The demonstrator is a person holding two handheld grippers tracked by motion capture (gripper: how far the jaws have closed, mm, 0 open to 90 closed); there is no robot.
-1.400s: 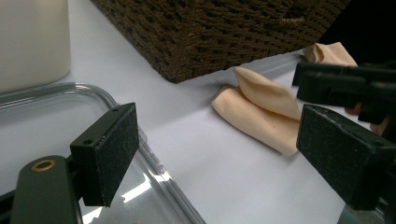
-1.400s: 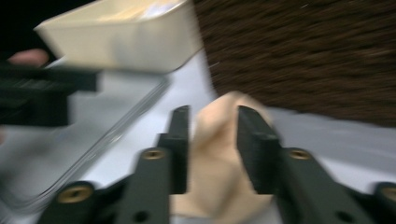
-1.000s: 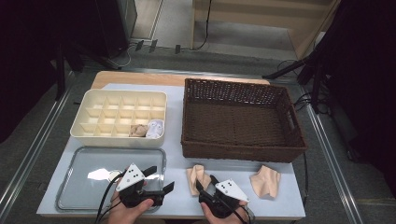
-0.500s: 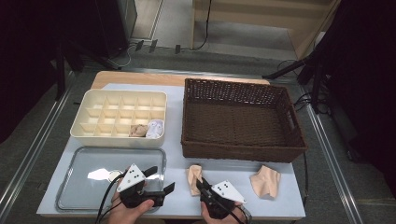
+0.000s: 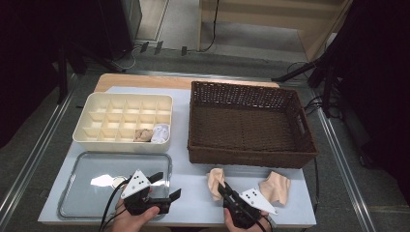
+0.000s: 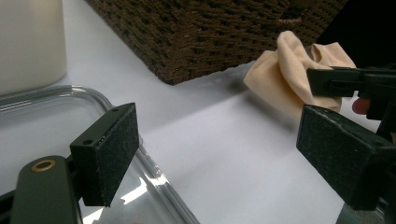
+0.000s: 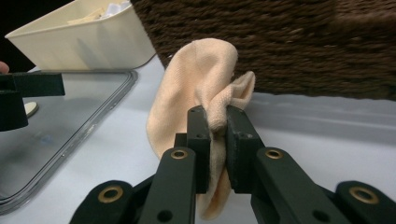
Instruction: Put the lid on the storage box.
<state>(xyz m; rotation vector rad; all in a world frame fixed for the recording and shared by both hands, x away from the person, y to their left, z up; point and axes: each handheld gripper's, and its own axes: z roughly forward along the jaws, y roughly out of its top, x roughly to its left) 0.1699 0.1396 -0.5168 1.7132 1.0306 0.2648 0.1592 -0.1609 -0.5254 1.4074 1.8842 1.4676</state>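
Pale table (image 5: 193, 181): right fingers (image 7: 217, 122) just clenched on sock (image 7: 196, 88), now held for moving; left fingers (image 6: 112, 154) released, idle

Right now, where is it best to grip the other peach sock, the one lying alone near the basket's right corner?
Probably the raised crumpled fold at the top of the loose peach sock, coming from above: it lies bunched on the table, apart from the wicker basket.

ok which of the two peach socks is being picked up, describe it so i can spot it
Start at the brown wicker basket and look at the white table strip in front of it. The held sock is the left one, pinched in the right gripper; the other sock lies loose to the right.
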